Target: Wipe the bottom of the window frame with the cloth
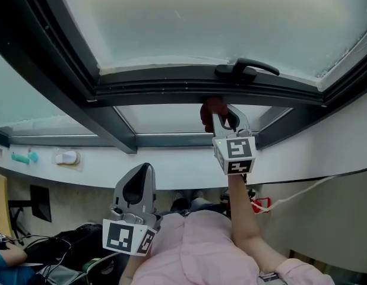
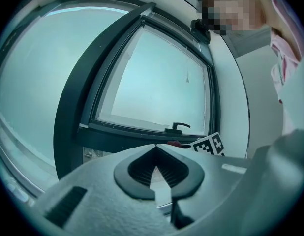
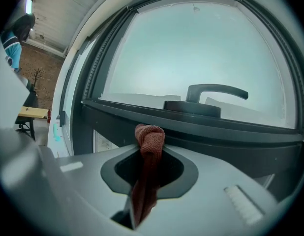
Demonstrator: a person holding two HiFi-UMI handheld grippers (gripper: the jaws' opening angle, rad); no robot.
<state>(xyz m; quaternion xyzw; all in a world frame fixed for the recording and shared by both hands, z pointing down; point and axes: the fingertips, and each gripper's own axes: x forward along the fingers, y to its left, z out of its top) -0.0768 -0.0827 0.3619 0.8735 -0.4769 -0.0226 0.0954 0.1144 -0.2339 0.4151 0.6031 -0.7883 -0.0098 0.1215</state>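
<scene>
A reddish-brown cloth (image 3: pixel 148 154) is pinched in my right gripper (image 3: pixel 151 131), its bunched end poking past the jaw tips right at the dark bottom rail of the window frame (image 3: pixel 201 132). In the head view that right gripper (image 1: pixel 222 114) is raised to the frame (image 1: pixel 171 88), the cloth (image 1: pixel 209 110) touching the rail's underside just below the black window handle (image 1: pixel 246 69). My left gripper (image 1: pixel 138 183) hangs low near the person's chest, jaws shut with nothing between them (image 2: pixel 154 149), well away from the frame.
A white sill or ledge (image 1: pixel 171 171) runs under the window, with a small white fitting (image 1: pixel 67 157) and teal items (image 1: pixel 23 157) at its left. A cord (image 1: pixel 302 192) trails at the right. A person in a blue top (image 3: pixel 15 38) stands far left.
</scene>
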